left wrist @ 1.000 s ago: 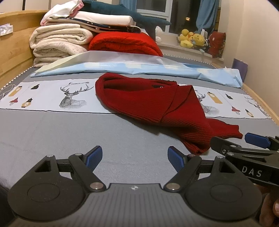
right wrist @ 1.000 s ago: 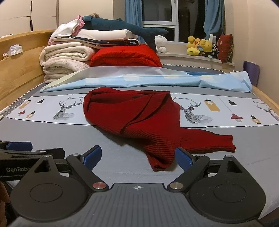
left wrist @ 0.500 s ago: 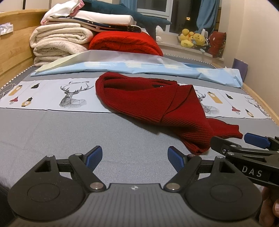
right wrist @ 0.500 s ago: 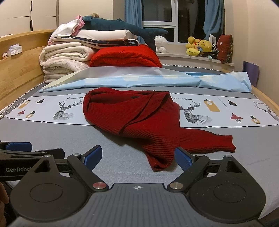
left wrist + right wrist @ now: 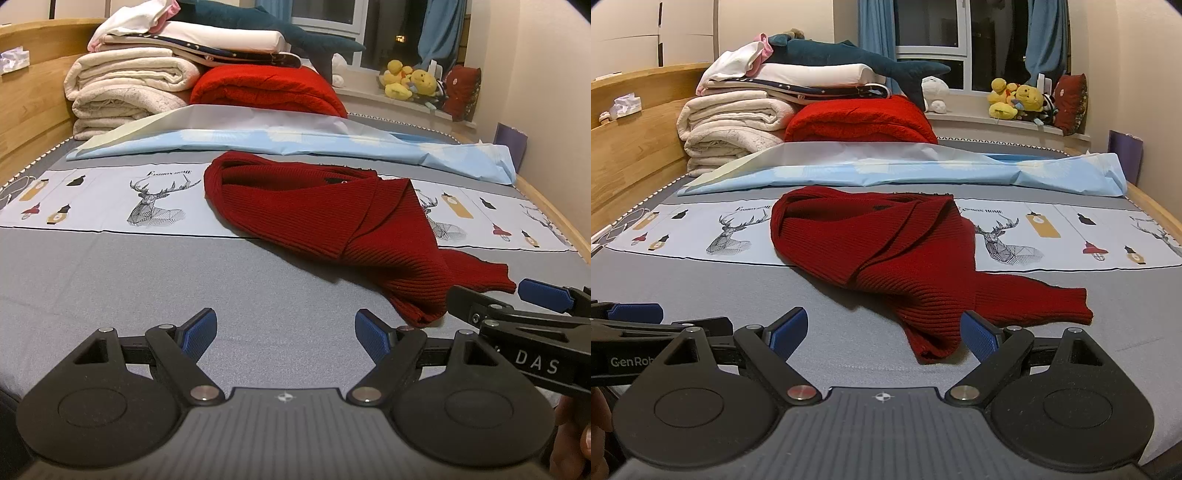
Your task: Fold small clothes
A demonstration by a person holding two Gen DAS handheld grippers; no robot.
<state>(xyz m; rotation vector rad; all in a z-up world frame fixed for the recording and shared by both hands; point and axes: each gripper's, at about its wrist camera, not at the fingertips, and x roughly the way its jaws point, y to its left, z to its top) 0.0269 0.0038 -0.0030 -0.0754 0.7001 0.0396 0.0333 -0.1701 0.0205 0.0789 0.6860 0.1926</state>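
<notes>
My left tongs [image 5: 284, 334] and right tongs [image 5: 882, 334] gape empty above the bed [image 5: 147, 288]. Red knit sweater [image 5: 886, 251] lies crumpled ahead, sleeve end nearest my right tongs, long axis running away leftward.

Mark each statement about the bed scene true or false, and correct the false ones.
1. The red sweater lies crumpled on the bed. True.
2. The left gripper is clamped on a sleeve. False: it is open and holds nothing.
3. The right gripper is open. True.
4. A toy shark lies under the stacked blankets. False: it lies on top of the pile.
5. Yellow plush toys sit on the window sill. True.
</notes>
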